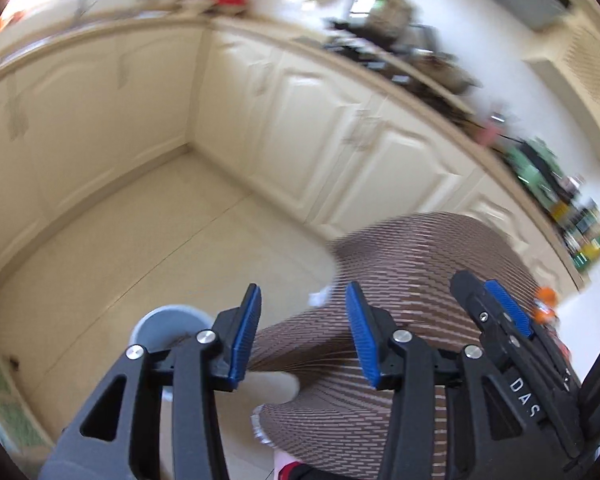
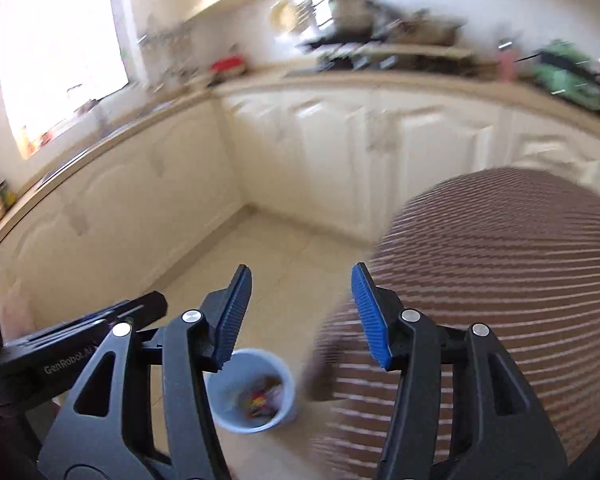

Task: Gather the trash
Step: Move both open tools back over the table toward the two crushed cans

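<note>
Kitchen with cream cabinets point(image 2: 332, 152) and a tiled floor point(image 1: 148, 232). One grey bin point(image 2: 256, 392) stands at 6 o'clock, blurred colourful trash point(image 2: 262, 400) inside. Two tools, left tool point(image 1: 302, 336) and right tool point(image 2: 302, 316), jaws apart, empty. A striped trouser leg point(image 2: 500, 280) fills 4 o'clock.

"DAS" in white on the right tongs' point(image 1: 496, 312) black body; "GenRobot.AI" printed faintly along the left tongs' point(image 2: 100, 320) black body.
</note>
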